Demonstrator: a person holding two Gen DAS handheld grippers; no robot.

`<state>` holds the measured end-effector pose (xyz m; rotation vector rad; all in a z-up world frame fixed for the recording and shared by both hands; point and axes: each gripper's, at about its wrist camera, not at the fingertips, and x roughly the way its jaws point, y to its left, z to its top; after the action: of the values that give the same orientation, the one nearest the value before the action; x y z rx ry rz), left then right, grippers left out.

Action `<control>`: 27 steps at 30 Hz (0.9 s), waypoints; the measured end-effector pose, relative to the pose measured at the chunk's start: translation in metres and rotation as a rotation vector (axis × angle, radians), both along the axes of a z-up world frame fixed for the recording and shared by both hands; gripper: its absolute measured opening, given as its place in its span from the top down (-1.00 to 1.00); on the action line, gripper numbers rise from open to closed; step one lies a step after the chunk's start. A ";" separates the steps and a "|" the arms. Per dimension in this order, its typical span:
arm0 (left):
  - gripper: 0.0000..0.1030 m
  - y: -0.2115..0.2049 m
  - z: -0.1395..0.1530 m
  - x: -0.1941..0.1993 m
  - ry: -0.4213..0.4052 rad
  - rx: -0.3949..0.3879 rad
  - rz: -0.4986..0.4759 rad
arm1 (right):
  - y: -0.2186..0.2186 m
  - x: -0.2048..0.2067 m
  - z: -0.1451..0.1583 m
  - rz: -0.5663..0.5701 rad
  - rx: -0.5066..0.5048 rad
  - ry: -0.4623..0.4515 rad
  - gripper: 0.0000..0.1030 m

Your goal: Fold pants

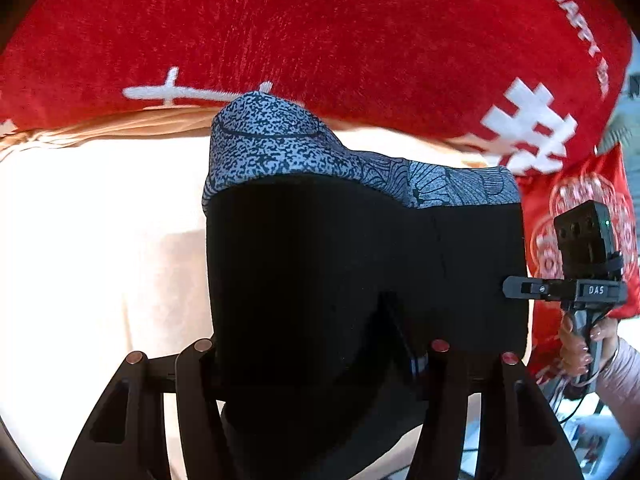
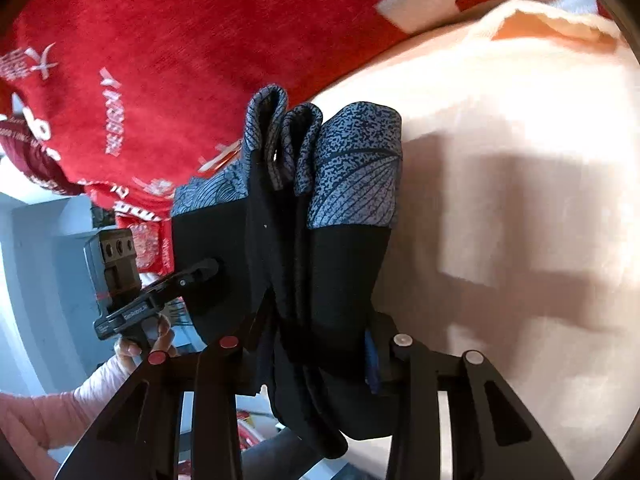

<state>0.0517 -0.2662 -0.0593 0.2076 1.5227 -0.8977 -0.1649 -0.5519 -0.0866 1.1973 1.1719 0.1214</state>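
The pants (image 1: 360, 248) are black with a blue-grey speckled, leaf-printed band and are folded into a thick stack. They hang above a cream sheet (image 1: 100, 240). My left gripper (image 1: 320, 352) is shut on the near edge of the stack, with black cloth filling the gap between its fingers. In the right wrist view the pants (image 2: 352, 168) show several folded layers, bunched between the fingers of my right gripper (image 2: 316, 344), which is shut on them. Each view shows the other gripper clamped on the far side of the stack: the right gripper (image 1: 510, 285) and the left gripper (image 2: 208, 268).
A red fleece blanket (image 1: 320, 40) with white lettering lies behind the sheet. A red patterned cushion (image 1: 580, 208) sits at the right. A hand (image 1: 580, 344) in a pink sleeve holds the right gripper's handle. A pale floor and cables (image 2: 256, 420) show below the bed edge.
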 end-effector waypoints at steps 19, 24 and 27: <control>-0.99 0.065 -0.055 -0.034 -0.026 0.087 0.073 | 0.078 -0.043 -0.036 0.048 -0.137 0.094 -0.14; -0.99 0.057 -0.048 -0.042 -0.067 0.094 0.076 | 0.085 -0.042 -0.035 -0.012 -0.161 0.131 -0.27; -0.98 0.066 -0.045 -0.044 -0.100 0.114 0.070 | 0.086 -0.050 -0.024 -0.041 -0.196 0.162 -0.30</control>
<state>0.0082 -0.2003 -0.1038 0.2760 1.4806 -0.7353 -0.2148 -0.4656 -0.1111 1.0714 1.2687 -0.1210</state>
